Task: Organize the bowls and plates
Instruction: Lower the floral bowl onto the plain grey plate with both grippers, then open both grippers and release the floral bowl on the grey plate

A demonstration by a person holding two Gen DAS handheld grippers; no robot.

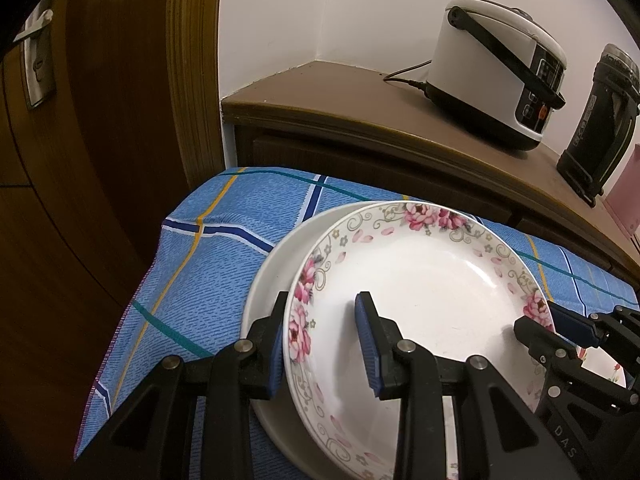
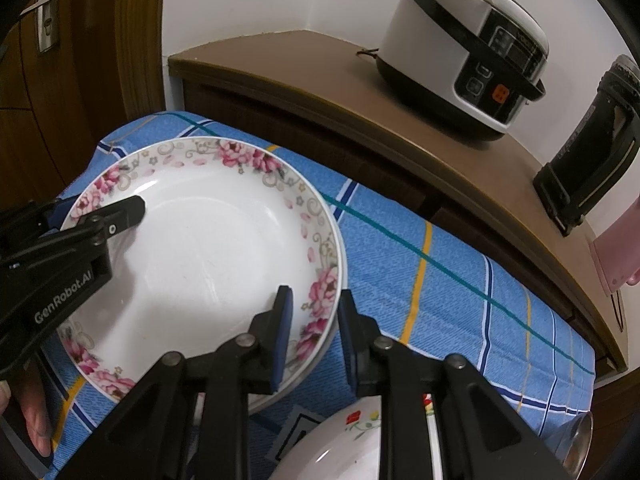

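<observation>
A deep white plate with pink flowers (image 1: 420, 300) (image 2: 216, 240) lies slightly offset over a plain white plate (image 1: 272, 272) on a blue checked cloth (image 1: 224, 248). My left gripper (image 1: 322, 296) straddles the floral plate's left rim, one finger inside the plate and one outside, shut on it. From the right wrist view the left gripper (image 2: 100, 206) is seen clamped over that rim. My right gripper (image 2: 314, 292) is shut on the opposite rim and also shows in the left wrist view (image 1: 538, 316). Whether the floral plate touches the plain one is hidden.
Behind the cloth runs a brown wooden cabinet (image 1: 360, 120) with a rice cooker (image 1: 500, 68), a black appliance (image 1: 600, 120) and a pink object (image 2: 616, 252). A wooden door (image 1: 80, 160) is at left. A flower-printed white dish (image 2: 352, 432) and a metal item (image 2: 580, 448) lie near the front.
</observation>
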